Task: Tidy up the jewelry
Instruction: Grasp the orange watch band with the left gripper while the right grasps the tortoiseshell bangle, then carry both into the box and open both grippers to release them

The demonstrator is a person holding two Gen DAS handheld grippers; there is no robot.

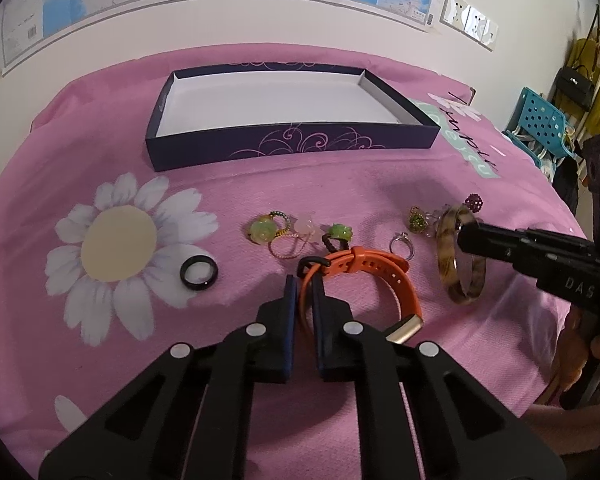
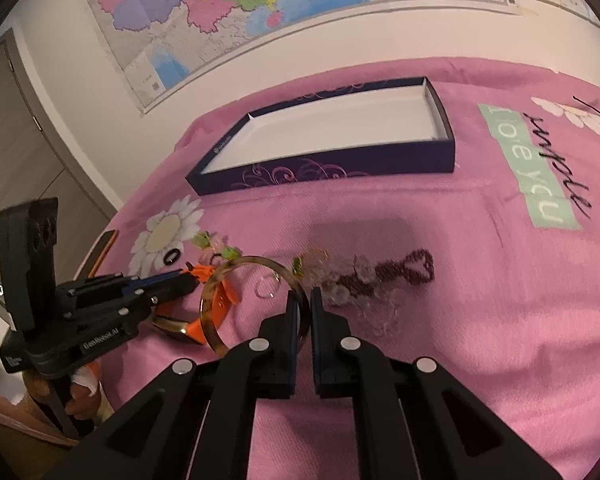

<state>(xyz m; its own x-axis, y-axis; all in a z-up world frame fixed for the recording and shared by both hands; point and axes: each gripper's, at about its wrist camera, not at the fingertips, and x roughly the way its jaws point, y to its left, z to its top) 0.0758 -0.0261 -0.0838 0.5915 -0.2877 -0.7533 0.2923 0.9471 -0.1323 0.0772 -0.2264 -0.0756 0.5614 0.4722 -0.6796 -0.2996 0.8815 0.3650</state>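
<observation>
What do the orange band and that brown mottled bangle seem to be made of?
The orange band looks like matte silicone or rubber: it bends in a loop and has punched strap holes. The bangle looks like glossy resin or horn, rigid, with tortoiseshell mottling and a shiny rim; which one is unclear.

Blk tool (image 1: 304,280) w/ blue pads, silver screws.

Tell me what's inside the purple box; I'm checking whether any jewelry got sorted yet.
Nothing: the purple box shows only its bare white floor. Its near wall hides a thin strip of floor in both views.

Wall map (image 2: 236,8) above pink floral bedspread (image 1: 100,128).
</observation>
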